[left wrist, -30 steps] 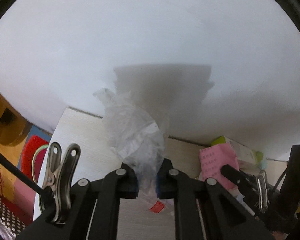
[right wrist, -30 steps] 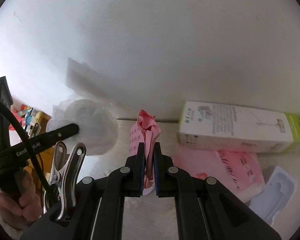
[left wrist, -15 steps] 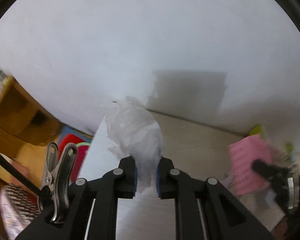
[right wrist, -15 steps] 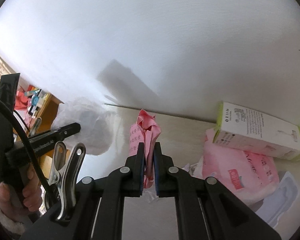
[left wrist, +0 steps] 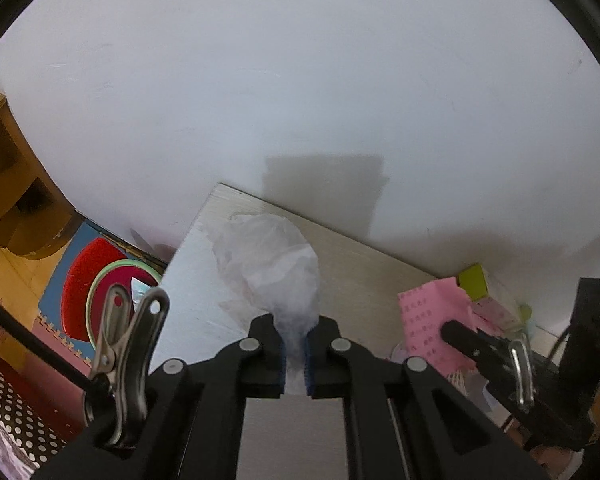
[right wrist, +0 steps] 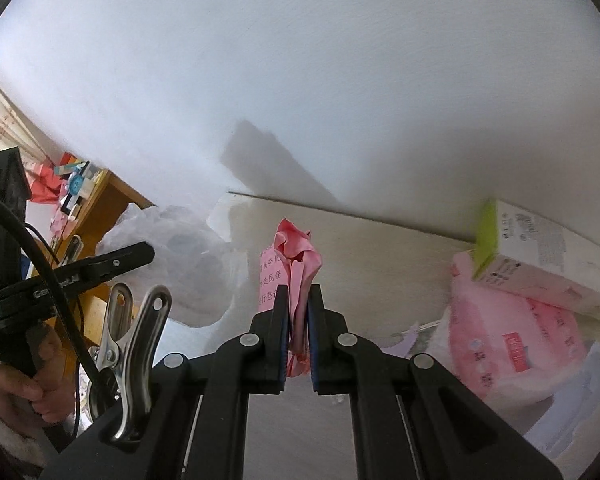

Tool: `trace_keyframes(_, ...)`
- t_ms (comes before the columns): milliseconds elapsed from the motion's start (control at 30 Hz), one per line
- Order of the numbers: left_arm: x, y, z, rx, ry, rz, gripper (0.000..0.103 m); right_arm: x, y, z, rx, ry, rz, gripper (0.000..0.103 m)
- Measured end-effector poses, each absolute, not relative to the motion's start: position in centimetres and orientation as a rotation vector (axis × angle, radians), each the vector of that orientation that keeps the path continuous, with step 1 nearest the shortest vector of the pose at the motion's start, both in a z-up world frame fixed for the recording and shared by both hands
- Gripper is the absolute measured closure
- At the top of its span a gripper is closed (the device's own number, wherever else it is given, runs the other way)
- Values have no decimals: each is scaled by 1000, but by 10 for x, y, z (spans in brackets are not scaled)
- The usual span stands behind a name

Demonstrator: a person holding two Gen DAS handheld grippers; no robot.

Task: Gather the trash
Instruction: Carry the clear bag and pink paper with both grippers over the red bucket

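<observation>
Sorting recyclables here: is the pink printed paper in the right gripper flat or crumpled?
Crumpled. The pink printed paper bunches into creased folds above the right gripper, whose jaws are shut on it.

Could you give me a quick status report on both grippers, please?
Left gripper shut on clear plastic wrapper. Right gripper shut on pink paper. Nothing blocking.

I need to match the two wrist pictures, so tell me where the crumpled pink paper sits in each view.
Left wrist view: the crumpled pink paper is at the lower right, clamped in the right gripper that reaches in from the right edge.
Right wrist view: the paper is at centre, pinched between the right gripper's fingers.
Shared landmark: the green and white box against the wall, right of the paper in both.
</observation>
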State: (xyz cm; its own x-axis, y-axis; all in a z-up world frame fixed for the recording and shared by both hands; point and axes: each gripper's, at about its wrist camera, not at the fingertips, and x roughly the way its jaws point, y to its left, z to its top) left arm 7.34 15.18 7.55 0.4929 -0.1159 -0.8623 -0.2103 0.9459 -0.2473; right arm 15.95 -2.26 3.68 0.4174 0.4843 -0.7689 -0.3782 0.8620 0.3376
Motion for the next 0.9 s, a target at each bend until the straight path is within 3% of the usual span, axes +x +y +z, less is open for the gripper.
trace_keyframes(467, 41, 227, 87, -438, 1007, 157, 97, 153, 48, 37, -25, 1018, 706, 94)
trace_keyframes(900, 15, 288, 43, -553, 1043, 249, 97, 135, 121, 28, -207, 1036, 751, 94)
